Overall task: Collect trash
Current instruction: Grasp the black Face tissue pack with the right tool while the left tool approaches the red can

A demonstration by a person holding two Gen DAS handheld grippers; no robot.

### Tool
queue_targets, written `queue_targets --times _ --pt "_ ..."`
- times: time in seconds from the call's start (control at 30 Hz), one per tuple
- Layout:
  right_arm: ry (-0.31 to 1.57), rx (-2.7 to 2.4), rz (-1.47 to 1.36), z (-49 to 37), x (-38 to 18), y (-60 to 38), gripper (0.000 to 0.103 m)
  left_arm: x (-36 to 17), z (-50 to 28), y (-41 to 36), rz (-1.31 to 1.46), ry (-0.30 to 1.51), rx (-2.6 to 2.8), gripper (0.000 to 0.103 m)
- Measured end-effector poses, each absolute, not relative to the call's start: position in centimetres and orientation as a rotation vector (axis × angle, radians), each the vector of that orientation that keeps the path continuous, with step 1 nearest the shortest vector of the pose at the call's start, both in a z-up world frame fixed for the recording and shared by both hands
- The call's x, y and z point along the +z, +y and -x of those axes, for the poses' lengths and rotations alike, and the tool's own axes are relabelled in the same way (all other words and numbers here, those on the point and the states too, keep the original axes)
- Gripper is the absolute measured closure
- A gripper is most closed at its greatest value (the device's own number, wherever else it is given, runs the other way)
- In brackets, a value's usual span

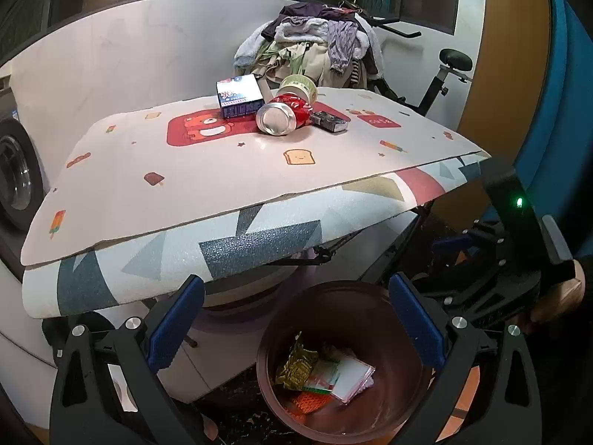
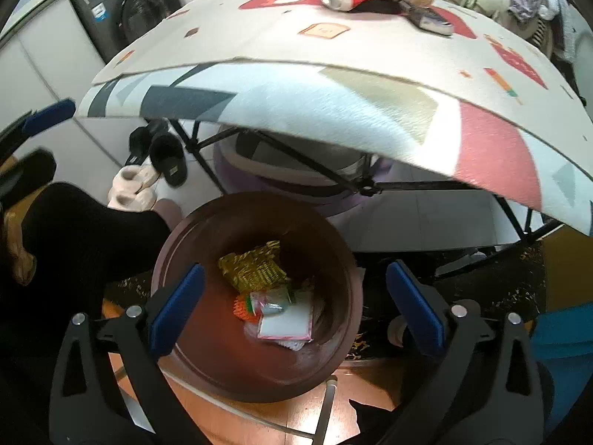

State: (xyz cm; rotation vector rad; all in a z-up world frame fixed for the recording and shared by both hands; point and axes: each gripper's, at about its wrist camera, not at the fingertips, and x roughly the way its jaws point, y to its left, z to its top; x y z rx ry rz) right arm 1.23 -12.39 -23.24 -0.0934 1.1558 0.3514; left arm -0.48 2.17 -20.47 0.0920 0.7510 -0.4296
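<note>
Two claws, both spread wide, nothing between the pads. Right claw (image 2: 294, 306) hangs over the brown bin (image 2: 192, 244), pointing steeply down into it; blue pads stand far apart, released, no item in them. Left claw (image 1: 296, 319) also open and empty, aimed across the bin's near rim toward the counter (image 1: 185, 185).

Bin sits on the floor just in front of the counter's edge. Trash inside: gold crinkled wrapper (image 2: 254, 269), orange mesh piece (image 2: 242, 307), small clear packet (image 2: 272, 300), flat white-and-pink packet (image 2: 285, 324), all piled at the bottom, touching each other.

Trash left on the counter, grouped near the far edge: crushed red can (image 1: 283, 113) lying on its side, silver base toward the camera; blue-and-white box (image 1: 239, 96) just left of it, touching or nearly so; pale green tape roll (image 1: 298, 87) behind the can; dark small pack (image 1: 330, 121) right of the can.

Counter is covered with a pinkish printed mat, bear and toast patterns, over a geometric-print layer.

Black sleeve (image 2: 81, 233) at left of the right wrist view. Slippers (image 2: 155, 163) on the floor under the counter. Clothes pile (image 1: 315, 48) behind the counter. Washing machine (image 2: 137, 11) at left.
</note>
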Motion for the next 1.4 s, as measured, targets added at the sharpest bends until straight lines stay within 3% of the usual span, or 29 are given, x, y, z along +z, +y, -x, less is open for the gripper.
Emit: queue_targets --times 0.3,0.67,1.2,1.3,1.4 --pt "1.033 0.276 0.048 -2.7 -19.4 -14.7 0.006 -19.1 -1.6 3.2 -0.063 0.725 -0.360 0.006" --pt "0.927 0.229 -0.017 -7.9 -14.9 -17.8 0.006 -13.7 -7.0 3.4 -0.073 0.639 -0.338 0.006" --pt "0.928 0.152 0.035 -15.3 -15.8 -20.3 0.006 -13.1 -13.7 4.1 0.007 0.742 -0.309 0.006" --pt "0.935 0.166 0.034 -17.6 -16.1 -20.6 0.019 -13.8 -15.2 4.8 0.066 0.770 -0.291 0.006" --pt "0.943 0.181 0.046 -20.3 -16.5 -20.4 0.022 -14.5 -16.9 5.4 0.129 0.808 -0.283 0.006"
